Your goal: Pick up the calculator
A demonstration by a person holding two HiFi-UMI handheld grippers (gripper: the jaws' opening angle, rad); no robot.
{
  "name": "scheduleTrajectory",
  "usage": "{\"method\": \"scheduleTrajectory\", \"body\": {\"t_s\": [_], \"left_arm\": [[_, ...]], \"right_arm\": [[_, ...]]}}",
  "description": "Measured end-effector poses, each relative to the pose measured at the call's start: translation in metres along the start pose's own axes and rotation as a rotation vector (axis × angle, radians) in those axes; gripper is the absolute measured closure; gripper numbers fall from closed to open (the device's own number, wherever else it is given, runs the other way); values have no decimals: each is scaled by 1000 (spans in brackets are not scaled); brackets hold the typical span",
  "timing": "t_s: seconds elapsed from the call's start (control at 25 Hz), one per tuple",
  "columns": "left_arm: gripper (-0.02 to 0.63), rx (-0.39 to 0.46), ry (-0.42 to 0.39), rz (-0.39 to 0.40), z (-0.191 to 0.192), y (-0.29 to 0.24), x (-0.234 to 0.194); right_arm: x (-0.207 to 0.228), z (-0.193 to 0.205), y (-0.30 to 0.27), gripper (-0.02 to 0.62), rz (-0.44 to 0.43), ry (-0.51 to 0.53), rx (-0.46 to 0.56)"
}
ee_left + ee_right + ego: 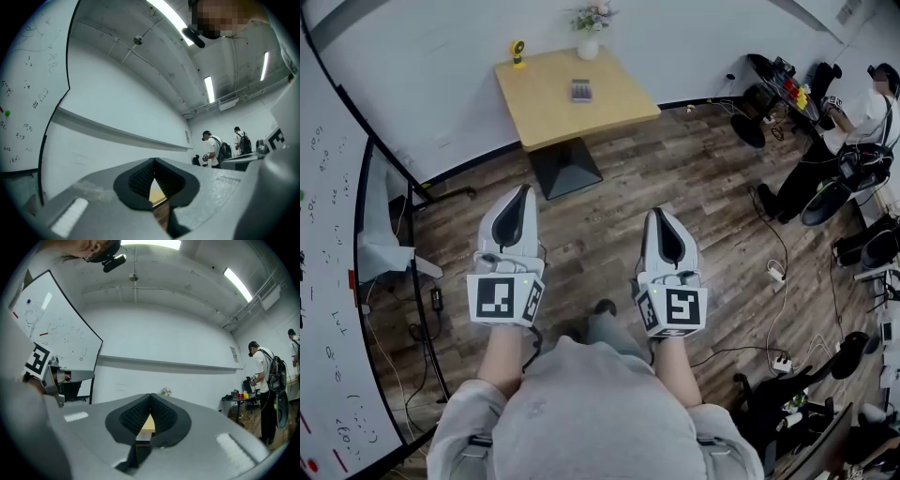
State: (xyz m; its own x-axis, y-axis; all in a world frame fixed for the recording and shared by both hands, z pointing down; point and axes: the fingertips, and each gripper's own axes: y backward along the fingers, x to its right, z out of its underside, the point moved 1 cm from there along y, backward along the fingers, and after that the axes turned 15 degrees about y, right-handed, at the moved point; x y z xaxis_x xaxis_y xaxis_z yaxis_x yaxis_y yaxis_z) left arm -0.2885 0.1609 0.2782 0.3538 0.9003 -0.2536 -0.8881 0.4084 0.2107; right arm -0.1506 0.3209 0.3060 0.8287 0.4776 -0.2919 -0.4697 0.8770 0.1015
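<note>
A small grey calculator (580, 90) lies flat near the middle of a square wooden table (546, 112) at the far side of the room. My left gripper (523, 190) and right gripper (659, 215) are held side by side over the wood floor, well short of the table. Both are shut with nothing between the jaws. In the left gripper view a sliver of the table (155, 196) shows through the jaw gap. In the right gripper view the table (147, 423) shows the same way.
A yellow toy (517, 52) and a vase of flowers (590, 28) stand at the table's far edge by the wall. A whiteboard (328, 281) on a stand runs along the left. A person (862, 117) sits at a cluttered desk on the right, with cables on the floor.
</note>
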Motion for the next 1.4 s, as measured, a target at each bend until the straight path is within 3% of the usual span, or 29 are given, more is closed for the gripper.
{"method": "scheduleTrajectory", "body": {"t_s": [0.36, 0.84, 1.4], "left_arm": [[600, 0, -9, -15, 3, -36, -22], [600, 29, -20, -91, -3, -117, -63], [600, 48, -34, -133, 9, -203, -75]], "right_arm": [[2, 7, -49, 594, -28, -8, 8], [31, 8, -155, 594, -85, -8, 47], [69, 24, -248, 594, -156, -16, 80]]}}
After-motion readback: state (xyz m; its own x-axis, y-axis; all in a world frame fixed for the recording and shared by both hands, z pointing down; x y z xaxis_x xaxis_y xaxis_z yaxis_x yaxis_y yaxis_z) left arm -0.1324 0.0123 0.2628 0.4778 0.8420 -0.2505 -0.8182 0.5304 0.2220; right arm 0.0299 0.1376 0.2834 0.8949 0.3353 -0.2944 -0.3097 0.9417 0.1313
